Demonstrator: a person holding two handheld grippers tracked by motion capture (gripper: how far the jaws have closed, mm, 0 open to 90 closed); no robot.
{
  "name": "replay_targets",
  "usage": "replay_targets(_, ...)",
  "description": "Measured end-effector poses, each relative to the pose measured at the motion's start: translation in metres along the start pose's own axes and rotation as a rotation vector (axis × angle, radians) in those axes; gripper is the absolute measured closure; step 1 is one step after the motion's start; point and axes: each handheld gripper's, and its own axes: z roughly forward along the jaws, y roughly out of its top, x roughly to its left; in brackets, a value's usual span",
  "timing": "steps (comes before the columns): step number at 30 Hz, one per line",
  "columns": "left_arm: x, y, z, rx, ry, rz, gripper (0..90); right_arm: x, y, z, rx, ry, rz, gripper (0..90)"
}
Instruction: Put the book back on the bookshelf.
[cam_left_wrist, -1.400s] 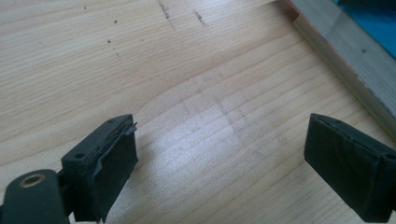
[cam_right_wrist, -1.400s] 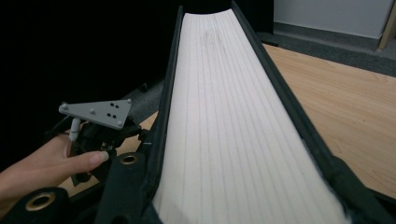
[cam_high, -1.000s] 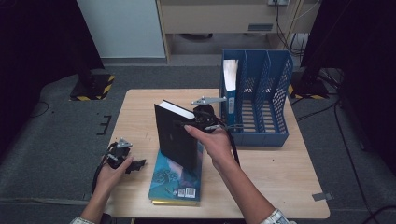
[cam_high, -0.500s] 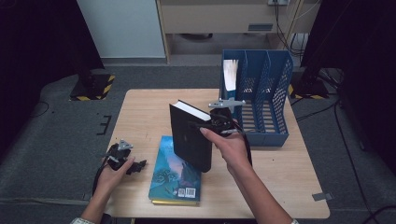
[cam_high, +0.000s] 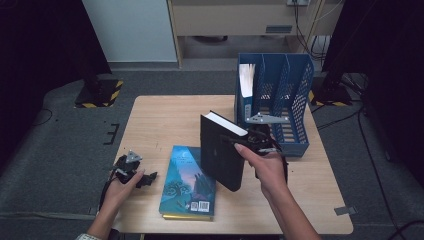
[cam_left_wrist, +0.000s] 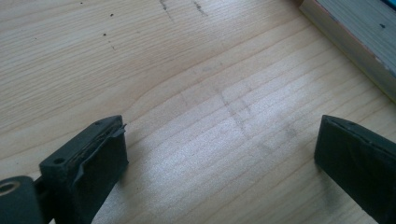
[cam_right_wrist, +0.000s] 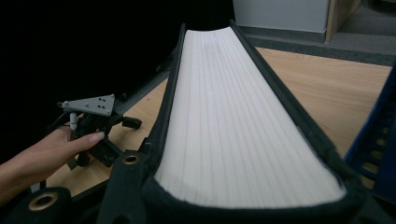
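A thick black book (cam_high: 222, 150) stands upright above the table's middle, with my right gripper (cam_high: 256, 141) shut on it. In the right gripper view the book's white page edge (cam_right_wrist: 233, 116) runs away between the two jaws. A teal book (cam_high: 190, 180) lies flat near the front edge. My left gripper (cam_high: 144, 178) rests low on the table, left of the teal book. Its jaws have just been opening and now stand wide apart over bare wood (cam_left_wrist: 219, 154), with nothing between them. The teal book's page edge (cam_left_wrist: 355, 42) shows at the top right of the left gripper view.
A blue mesh file rack (cam_high: 300, 100) with several slots stands at the table's back right, just beyond the black book. White papers (cam_high: 246, 80) stand in its left slot. The table (cam_high: 160, 120) shows bare wood at the back left.
My right hand has carried the black book to the right, off the teal book and closer to the blue rack. My left hand has stayed in place.
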Motion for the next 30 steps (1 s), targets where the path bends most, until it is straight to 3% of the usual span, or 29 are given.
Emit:
replay_targets(14,-0.001,0.0,0.0,0.003,-0.003,0.003,0.5,-0.021,-0.02,-0.041,-0.023,-0.042,0.062,53.1)
replay_targets(20,-0.001,-0.001,0.001,-0.01,-0.006,0.0,0.0,-0.027,-0.016,-0.063,-0.07,-0.062,0.096,53.1)
replay_targets(30,-0.001,-0.002,0.001,-0.01,-0.006,-0.001,0.0,-0.03,0.002,-0.087,-0.108,-0.085,0.104,53.1)
